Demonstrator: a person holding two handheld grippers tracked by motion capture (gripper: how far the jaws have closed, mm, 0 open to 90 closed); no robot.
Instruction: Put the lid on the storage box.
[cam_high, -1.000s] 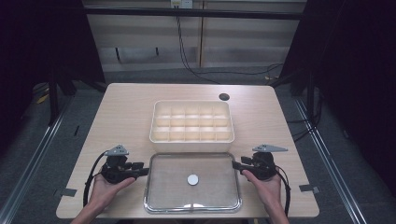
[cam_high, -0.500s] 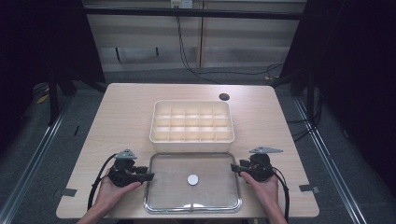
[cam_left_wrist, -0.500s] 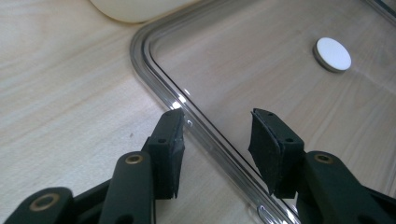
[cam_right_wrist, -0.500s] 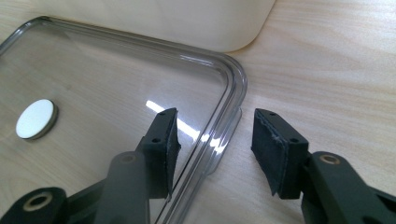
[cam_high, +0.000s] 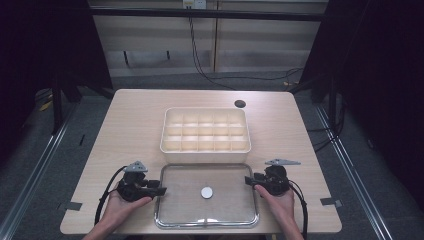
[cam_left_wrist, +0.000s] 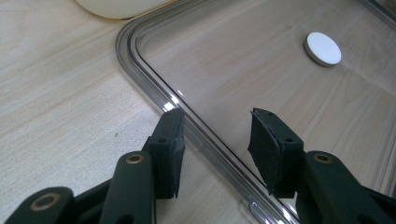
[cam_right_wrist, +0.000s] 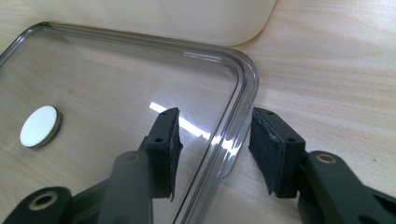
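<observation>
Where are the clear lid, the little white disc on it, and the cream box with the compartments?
clear lid (cam_high: 162, 220), high view, on its near left rim.
white disc (cam_high: 206, 192), high view, on the disc's flat top.
compartment box (cam_high: 205, 149), high view, on its near outer wall.

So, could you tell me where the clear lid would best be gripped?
Probably by the raised rim on its two short sides, one gripper from each side. The clear lid lies flat; the left gripper and right gripper already straddle those edges, jaws open.
</observation>
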